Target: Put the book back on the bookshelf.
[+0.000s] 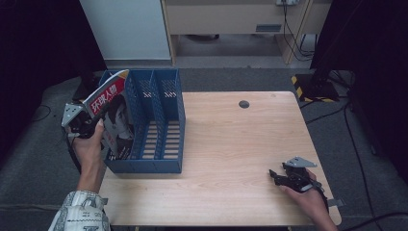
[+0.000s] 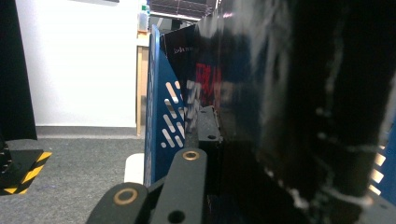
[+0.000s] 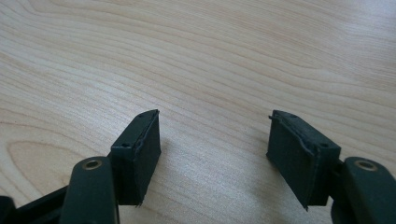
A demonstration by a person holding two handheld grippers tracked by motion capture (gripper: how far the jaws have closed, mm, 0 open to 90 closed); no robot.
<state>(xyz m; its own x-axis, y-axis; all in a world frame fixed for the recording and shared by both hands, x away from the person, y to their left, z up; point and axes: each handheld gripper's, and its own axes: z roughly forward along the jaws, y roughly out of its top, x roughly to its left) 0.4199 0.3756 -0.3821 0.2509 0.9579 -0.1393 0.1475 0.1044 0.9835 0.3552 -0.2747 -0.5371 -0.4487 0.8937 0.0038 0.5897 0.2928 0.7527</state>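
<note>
The left gripper [image 1: 89, 122] clamps a glossy red-titled magazine [image 1: 113, 113], its lower half hidden inside the blue slotted plastic file rack [image 1: 166, 120] at the tabletop's [image 1: 231, 144] left edge; right gripper [image 1: 279, 177] jaws gape empty.

Light wooden surface [image 1: 231, 144] — one organiser on it

A blue slotted plastic file rack [image 1: 166, 144] with upright dividers stands at its left edge; a small dark round grommet [image 1: 244, 104] sits near the far edge — the right claw [image 1: 274, 175] rests near the front right corner.
</note>
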